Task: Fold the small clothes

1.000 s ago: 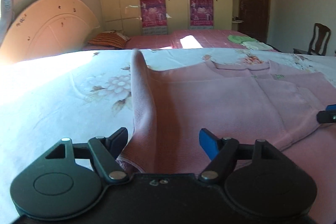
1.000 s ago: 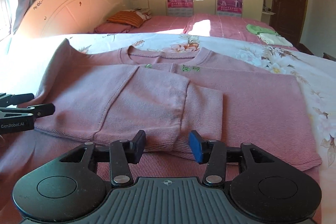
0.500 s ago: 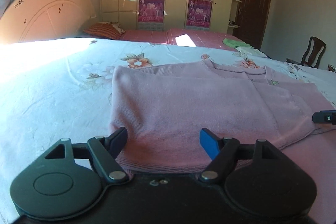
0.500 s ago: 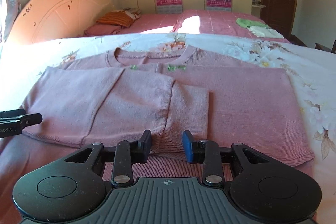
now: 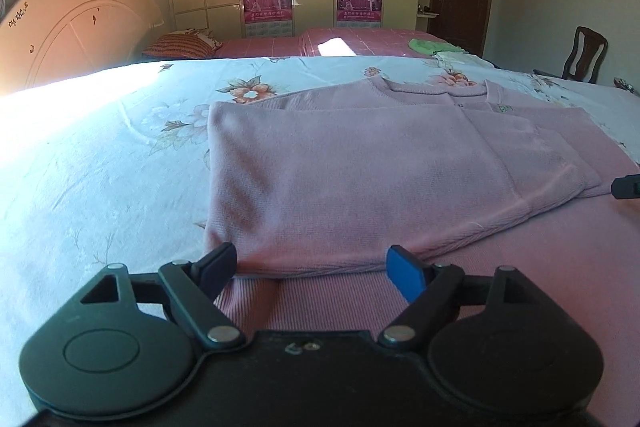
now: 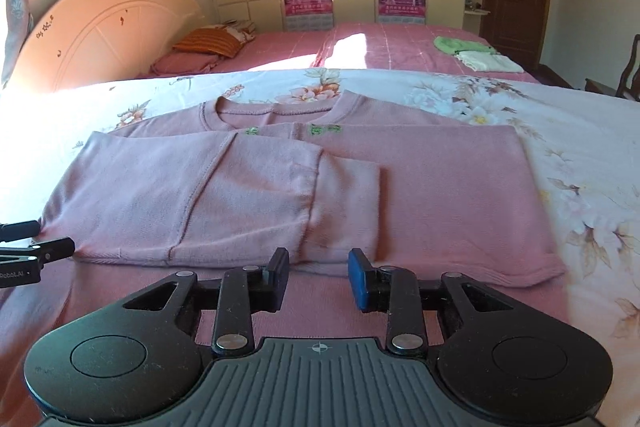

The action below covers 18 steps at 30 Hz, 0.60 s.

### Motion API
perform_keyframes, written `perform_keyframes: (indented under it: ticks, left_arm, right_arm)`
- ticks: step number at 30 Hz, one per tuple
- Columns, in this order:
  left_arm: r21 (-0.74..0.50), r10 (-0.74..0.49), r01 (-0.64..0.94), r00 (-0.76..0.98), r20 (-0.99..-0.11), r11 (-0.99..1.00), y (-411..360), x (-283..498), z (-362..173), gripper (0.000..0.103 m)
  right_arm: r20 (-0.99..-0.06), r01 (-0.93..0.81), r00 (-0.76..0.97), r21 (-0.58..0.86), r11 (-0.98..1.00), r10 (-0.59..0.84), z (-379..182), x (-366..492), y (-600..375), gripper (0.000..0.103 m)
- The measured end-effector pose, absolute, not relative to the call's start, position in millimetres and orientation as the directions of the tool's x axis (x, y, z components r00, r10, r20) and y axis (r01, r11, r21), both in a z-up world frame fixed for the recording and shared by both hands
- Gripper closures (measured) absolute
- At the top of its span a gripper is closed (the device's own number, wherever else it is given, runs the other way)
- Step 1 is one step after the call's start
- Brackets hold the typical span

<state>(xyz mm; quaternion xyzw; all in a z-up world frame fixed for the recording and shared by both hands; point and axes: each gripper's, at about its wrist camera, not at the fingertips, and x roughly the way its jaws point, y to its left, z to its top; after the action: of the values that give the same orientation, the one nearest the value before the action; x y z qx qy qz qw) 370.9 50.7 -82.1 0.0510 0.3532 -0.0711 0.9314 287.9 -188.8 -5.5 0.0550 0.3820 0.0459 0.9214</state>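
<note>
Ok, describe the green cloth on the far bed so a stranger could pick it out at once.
Look past the floral bedspread with the pink sweater to the pink bed in front of the wardrobe. Near its right end, by the dark door, lies the green cloth. It is the only green item, touching a cream folded cloth just in front of it.

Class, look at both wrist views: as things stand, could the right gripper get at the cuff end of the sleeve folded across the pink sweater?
Probably yes. The right gripper hangs just short of the sleeve cuff on the pink sweater, with nothing between them. The left gripper, its jaws opening, sits apart at the sweater's other side.
</note>
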Motion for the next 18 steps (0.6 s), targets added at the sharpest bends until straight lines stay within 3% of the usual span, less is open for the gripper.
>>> perform_keyframes:
  ticks: [9,12,14,18]
  left_arm:
    - [0.097,-0.068,0.183,0.727,-0.684,0.978,52,313,-74,0.022]
    - [0.063,-0.072,0.161,0.716,-0.694,0.985,67,284,-72,0.024]
    - [0.056,-0.056,0.135,0.703,-0.709,0.989,77,264,-73,0.031]
    - [0.020,-0.042,0.082,0.685,-0.727,0.996,96,220,-72,0.032]
  right_arm:
    - [-0.706,0.000,0.694,0.196,0.981,0.141,8,233,-216,0.071]
    - [-0.701,0.000,0.695,0.222,0.975,0.159,12,210,-227,0.071]
    - [-0.704,0.012,0.689,0.245,0.969,0.169,12,193,-240,0.071]
    - [-0.707,0.054,0.684,0.292,0.955,0.178,15,151,-275,0.071]
